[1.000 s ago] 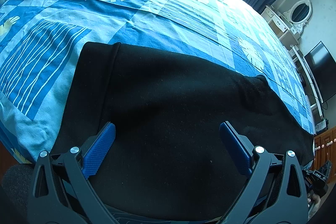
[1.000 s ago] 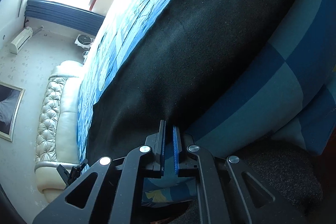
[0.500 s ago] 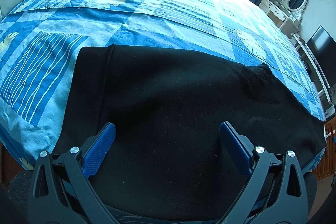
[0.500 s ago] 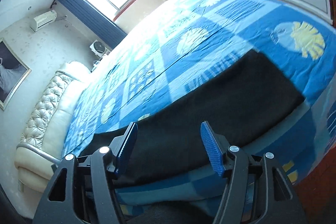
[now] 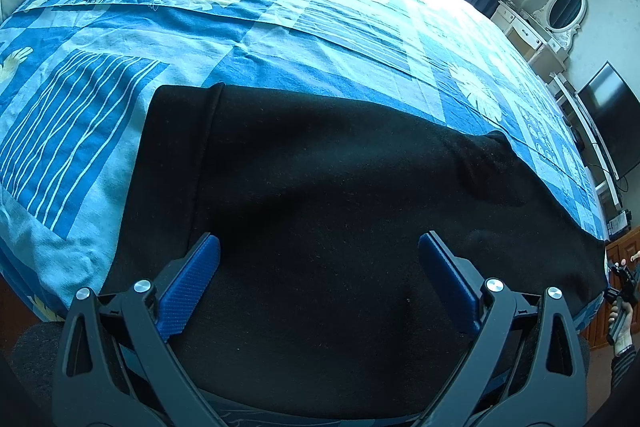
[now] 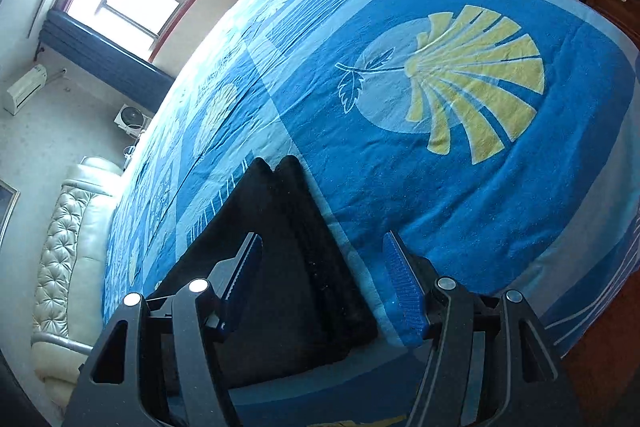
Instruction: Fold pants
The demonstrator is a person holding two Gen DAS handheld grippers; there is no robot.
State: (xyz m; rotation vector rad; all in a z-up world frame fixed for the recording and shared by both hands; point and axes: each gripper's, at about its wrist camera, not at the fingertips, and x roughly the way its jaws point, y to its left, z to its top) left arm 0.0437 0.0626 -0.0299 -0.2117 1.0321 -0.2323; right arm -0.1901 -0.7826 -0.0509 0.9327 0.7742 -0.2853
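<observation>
Black pants [image 5: 328, 195] lie flat along the near edge of a bed with a blue patterned cover [image 5: 280, 27]. The waistband end is at the left in the left wrist view. My left gripper [image 5: 319, 251] is open and empty, just above the middle of the pants. In the right wrist view the leg-cuff end of the pants [image 6: 288, 247] points away from me. My right gripper [image 6: 322, 251] is open and empty, with its jaws either side of the right edge of that end. The right gripper also shows in the left wrist view [image 5: 622, 291] at the far right.
The bed cover [image 6: 440, 107] stretches beyond the pants. A padded headboard [image 6: 68, 247] is at the left. A white dresser with a mirror [image 5: 552, 27], a TV [image 5: 612, 119] and wooden floor [image 6: 608, 367] lie past the bed's foot.
My right gripper has opened from shut and swung to the cuff end of the pants. My left gripper has stayed open and risen slightly over the pants.
</observation>
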